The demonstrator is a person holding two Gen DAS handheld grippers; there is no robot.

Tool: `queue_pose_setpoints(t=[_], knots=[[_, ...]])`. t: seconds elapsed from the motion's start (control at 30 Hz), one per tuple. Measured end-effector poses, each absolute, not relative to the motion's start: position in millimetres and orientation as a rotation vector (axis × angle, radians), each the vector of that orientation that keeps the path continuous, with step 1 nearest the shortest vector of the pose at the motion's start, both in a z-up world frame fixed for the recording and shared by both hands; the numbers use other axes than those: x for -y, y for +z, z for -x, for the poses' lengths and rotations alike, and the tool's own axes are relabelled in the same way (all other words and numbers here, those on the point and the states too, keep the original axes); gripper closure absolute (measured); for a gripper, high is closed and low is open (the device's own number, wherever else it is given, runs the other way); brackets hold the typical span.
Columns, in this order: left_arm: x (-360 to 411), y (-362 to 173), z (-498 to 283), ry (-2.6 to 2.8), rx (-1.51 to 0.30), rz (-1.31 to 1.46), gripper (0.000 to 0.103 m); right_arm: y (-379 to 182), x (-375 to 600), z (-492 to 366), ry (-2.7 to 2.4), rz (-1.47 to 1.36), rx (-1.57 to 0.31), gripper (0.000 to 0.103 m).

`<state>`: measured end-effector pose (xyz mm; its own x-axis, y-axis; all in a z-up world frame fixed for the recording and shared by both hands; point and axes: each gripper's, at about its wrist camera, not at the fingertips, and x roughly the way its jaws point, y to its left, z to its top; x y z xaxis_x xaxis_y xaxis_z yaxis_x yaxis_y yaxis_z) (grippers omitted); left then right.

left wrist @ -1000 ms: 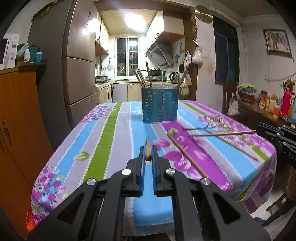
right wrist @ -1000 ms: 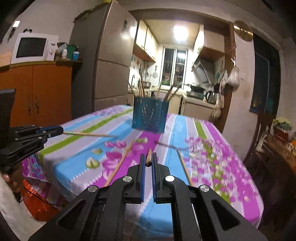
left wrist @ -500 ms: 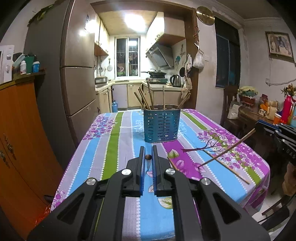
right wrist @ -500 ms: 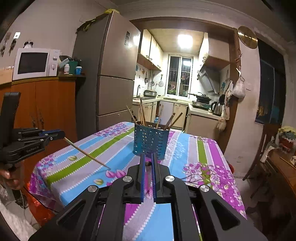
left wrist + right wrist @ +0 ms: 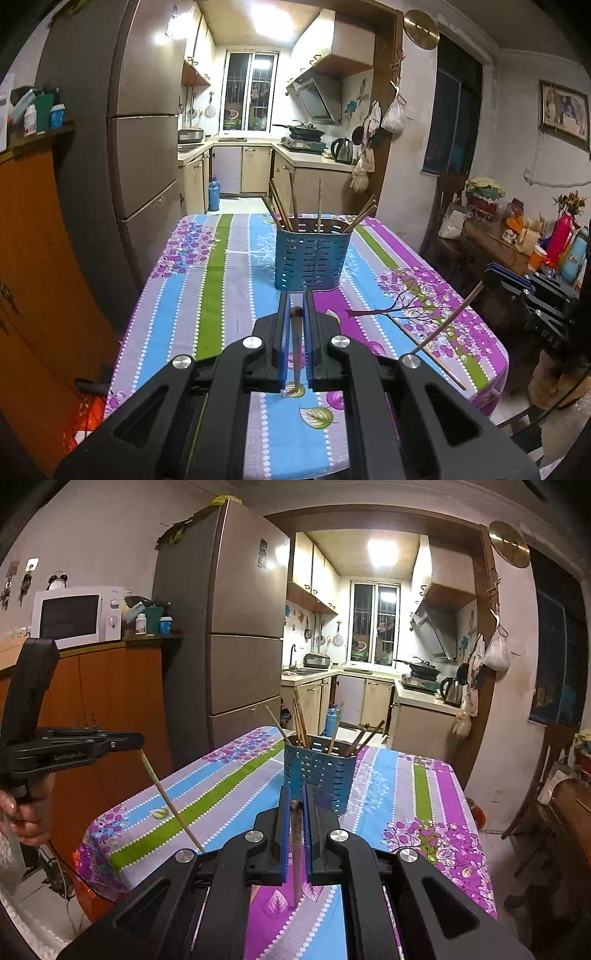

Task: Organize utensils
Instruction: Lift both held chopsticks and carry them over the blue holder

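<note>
A blue slotted utensil holder (image 5: 312,254) with several wooden chopsticks stands on the striped floral tablecloth (image 5: 221,280); it also shows in the right wrist view (image 5: 319,771). My left gripper (image 5: 296,314) is shut on a wooden chopstick (image 5: 296,343) that hangs down, in front of the holder. My right gripper (image 5: 295,805) is shut on another chopstick (image 5: 296,849), also hanging down. The left gripper with its chopstick (image 5: 170,805) shows at the left of the right wrist view. The right gripper's chopstick (image 5: 450,317) shows at the right of the left wrist view.
A tall fridge (image 5: 236,635) and an orange cabinet (image 5: 110,709) with a microwave (image 5: 74,614) stand left of the table. A wooden side table (image 5: 498,243) with bottles and a chair stand to the right. One chopstick (image 5: 448,376) lies near the table's right edge.
Both grippers have risen and pulled back from the table. The held chopsticks have swung from level to hanging down. The holder now sits farther off and lower in view.
</note>
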<state>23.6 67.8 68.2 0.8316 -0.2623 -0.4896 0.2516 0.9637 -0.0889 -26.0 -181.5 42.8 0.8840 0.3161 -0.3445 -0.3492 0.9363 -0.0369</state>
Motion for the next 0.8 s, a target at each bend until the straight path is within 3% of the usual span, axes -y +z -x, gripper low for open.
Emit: queue_pose_setpoints(t=[0.8], knots=[[-24, 65, -34, -0.074, -0.442, -0.135, 0.098, 52, 180, -6, 0.380, 0.022, -0.414, 0.095]])
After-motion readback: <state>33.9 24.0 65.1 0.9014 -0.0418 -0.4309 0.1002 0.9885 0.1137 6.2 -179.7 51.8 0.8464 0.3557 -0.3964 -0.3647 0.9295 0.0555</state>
